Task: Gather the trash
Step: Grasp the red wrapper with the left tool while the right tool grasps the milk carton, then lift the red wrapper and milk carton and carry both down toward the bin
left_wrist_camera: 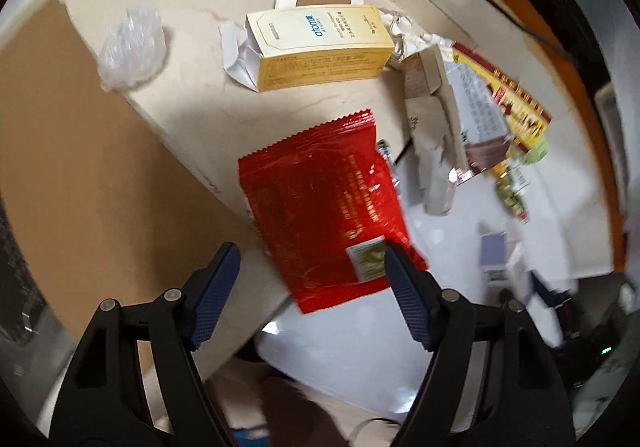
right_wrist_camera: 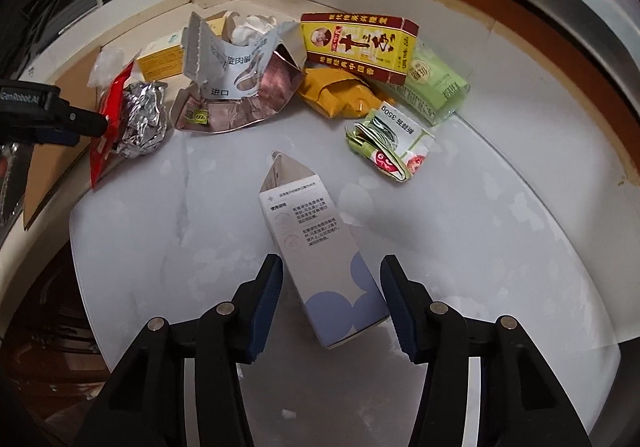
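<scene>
We hold our left gripper (left_wrist_camera: 312,259) steeply downward over the flat red foil sachet (left_wrist_camera: 320,203), which lies half on the cream ledge (left_wrist_camera: 208,115) and half over the white marble-look counter (left_wrist_camera: 352,347). Its fingers stand wide apart: the right pad meets the sachet's corner at about four o'clock of the packet, while the left pad hangs clear over the ledge, so nothing is clamped yet. We judge this straddle is meant to take the sachet by its overhanging end, where a finger can get under the edge. Our right gripper (right_wrist_camera: 330,279) brackets the tall white carton with pale blue circles (right_wrist_camera: 320,259), lying on its side and pointing toward twelve o'clock. Both pads sit just beside its long walls, with no clear sign of pressing, so we read the fingers as parted around it rather than gripping. The remaining trash sits in an arc from ten to two o'clock of that carton: crumpled silver foil (right_wrist_camera: 144,119), a torn silver-lined pouch (right_wrist_camera: 236,87), a yellow and maroon box (right_wrist_camera: 356,43), a green packet (right_wrist_camera: 436,83).
</scene>
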Motion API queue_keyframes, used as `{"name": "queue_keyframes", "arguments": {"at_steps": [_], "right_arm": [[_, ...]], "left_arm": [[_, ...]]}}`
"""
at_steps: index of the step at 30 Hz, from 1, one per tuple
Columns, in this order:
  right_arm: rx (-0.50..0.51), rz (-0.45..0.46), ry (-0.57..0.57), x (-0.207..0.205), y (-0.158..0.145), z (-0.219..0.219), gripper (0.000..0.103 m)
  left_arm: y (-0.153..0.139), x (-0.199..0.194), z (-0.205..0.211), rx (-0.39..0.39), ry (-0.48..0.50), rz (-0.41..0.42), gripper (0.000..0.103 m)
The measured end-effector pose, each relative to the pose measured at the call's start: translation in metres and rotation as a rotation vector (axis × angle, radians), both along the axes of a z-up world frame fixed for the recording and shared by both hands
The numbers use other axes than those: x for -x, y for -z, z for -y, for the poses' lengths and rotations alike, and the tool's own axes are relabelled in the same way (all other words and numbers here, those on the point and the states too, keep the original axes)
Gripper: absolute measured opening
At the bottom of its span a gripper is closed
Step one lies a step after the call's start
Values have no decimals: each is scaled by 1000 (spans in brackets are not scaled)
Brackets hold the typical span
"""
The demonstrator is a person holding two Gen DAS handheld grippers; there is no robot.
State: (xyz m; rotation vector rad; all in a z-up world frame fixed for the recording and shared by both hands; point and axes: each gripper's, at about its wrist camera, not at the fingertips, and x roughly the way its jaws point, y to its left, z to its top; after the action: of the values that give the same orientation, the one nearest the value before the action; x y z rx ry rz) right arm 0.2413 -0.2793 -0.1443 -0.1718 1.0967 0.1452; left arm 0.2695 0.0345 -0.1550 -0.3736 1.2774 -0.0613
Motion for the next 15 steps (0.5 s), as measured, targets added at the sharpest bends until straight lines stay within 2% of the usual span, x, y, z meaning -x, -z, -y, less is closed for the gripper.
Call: {"name": "queue_keyframes", "arguments": {"at_steps": [7, 11, 13, 14, 15], "right_arm": [[11, -1, -12, 2, 10, -6, 63], [-10, -20, -8, 5, 19, -9, 63], [-18, -11, -4, 8, 17, -9, 59], [-37, -11, -7, 9, 16, -9, 50], [-51, -14, -9, 9, 16, -8, 38]], "left_arm": [[12, -12, 4, 60, -33, -42, 72], [17, -18, 14, 48, -16, -47, 72], [18, -22, 19, 46, -17, -37, 70], [17, -21, 21, 51, -14, -27, 59], [15, -20, 22, 63, -7, -18, 54]]}}
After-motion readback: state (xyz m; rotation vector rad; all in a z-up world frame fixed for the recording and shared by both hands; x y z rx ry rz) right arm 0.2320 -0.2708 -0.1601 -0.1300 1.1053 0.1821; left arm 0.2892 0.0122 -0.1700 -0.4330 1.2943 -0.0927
